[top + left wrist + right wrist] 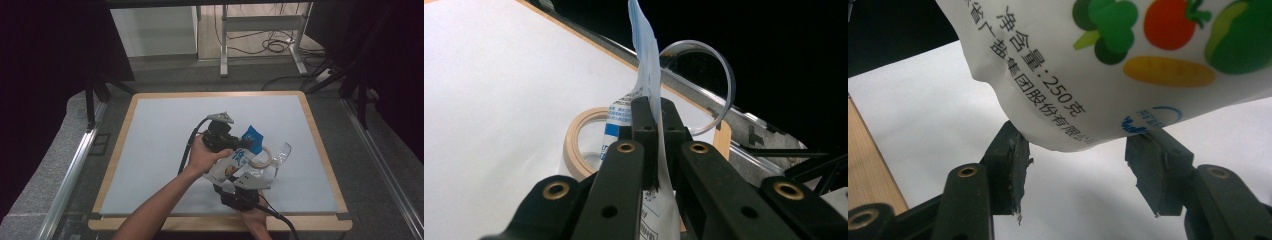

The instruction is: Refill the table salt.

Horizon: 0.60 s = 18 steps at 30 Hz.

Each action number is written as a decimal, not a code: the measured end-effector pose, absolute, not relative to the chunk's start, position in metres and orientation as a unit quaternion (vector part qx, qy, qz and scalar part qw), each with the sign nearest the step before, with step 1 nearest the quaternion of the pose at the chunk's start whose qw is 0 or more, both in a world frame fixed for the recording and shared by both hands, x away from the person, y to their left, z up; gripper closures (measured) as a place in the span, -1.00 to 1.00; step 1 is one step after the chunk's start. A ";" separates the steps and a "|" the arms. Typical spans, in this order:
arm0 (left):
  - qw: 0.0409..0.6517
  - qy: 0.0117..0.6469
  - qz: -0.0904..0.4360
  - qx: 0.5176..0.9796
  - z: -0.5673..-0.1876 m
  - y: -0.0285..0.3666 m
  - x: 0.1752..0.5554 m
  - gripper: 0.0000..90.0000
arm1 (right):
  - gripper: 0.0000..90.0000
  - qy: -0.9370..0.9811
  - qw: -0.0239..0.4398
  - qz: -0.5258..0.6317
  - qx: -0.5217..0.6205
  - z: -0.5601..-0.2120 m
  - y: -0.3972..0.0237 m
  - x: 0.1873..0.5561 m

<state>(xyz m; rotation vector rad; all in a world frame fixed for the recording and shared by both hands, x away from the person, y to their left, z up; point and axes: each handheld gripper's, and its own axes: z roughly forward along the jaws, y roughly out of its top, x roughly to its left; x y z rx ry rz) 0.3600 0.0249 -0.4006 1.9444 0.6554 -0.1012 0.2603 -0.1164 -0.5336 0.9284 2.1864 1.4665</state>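
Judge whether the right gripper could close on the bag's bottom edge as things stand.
Probably yes: the bag hangs just above the right gripper, its open jaws either side with nothing between. The left gripper pinches its top.

Grey floor (165,70) beyond the table (150,120), desk frame (260,30), tangled cables (272,45).

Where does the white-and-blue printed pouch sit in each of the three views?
High view: the printed pouch is at centre, between the left gripper and the right gripper.
Left gripper view: its thin top edge rises at centre, pinched between the black fingers.
Right gripper view: its belly with vegetable pictures spans the top, above the fingers.
Shared landmark: the pale mat.
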 end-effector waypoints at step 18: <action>0.496 0.269 -0.038 0.825 -0.399 0.018 0.368 1.00 | -0.02 0.766 0.172 0.529 0.323 -0.531 -0.118 0.259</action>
